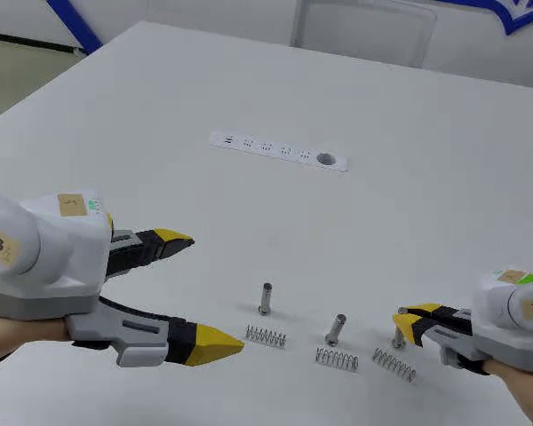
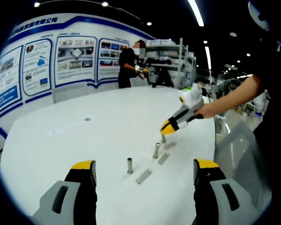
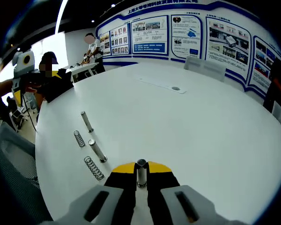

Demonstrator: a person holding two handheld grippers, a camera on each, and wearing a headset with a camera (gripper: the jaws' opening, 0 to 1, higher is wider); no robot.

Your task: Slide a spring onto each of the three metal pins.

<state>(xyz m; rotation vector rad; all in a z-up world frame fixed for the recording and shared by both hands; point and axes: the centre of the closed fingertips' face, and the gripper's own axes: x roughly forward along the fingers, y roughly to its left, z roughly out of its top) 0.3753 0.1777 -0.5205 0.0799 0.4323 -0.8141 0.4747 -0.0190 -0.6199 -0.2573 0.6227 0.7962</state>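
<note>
Three short metal pins stand in a row near the front of the white table (image 1: pixel 249 98): left pin (image 1: pixel 266 298), middle pin (image 1: pixel 336 328), right pin (image 1: pixel 398 338). A spring lies just in front of each: left spring (image 1: pixel 266 336), middle spring (image 1: pixel 337 358), right spring (image 1: pixel 394 365). My right gripper (image 1: pixel 409 323) is shut on the right pin (image 3: pixel 141 174), which stands upright between its yellow tips. My left gripper (image 1: pixel 200 291) is open, left of the row, with nothing between its jaws. In the left gripper view the nearest pin (image 2: pixel 129 165) and spring (image 2: pixel 144 176) lie ahead.
A white socket strip (image 1: pixel 277 150) is set flush in the table's middle. A chair (image 1: pixel 364 31) stands at the far edge. People stand at benches in the background (image 2: pixel 129 63). Bare tabletop surrounds the pins.
</note>
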